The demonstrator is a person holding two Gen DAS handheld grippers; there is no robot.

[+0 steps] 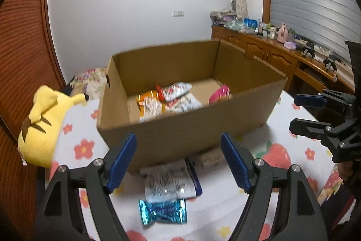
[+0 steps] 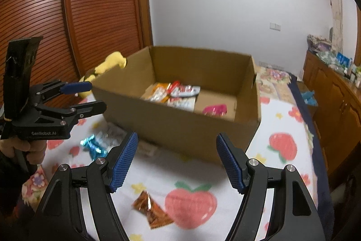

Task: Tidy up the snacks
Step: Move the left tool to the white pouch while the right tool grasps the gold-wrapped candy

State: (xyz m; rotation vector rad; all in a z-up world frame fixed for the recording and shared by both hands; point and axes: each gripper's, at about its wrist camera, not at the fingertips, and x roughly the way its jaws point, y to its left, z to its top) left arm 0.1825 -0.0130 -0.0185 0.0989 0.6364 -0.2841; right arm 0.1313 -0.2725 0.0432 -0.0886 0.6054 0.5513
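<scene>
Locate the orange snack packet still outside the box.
In the right wrist view, the orange packet lies on the strawberry-print sheet, in front of the box, just below the open right hand-held gripper, left of a printed strawberry.

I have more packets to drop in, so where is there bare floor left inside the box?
The cardboard box has bare floor along its far wall and between the pink packet and the packet pile. The pile crowds the left half. Outside, loose packets, including the blue packet, crowd the bedsheet before the near wall.
</scene>
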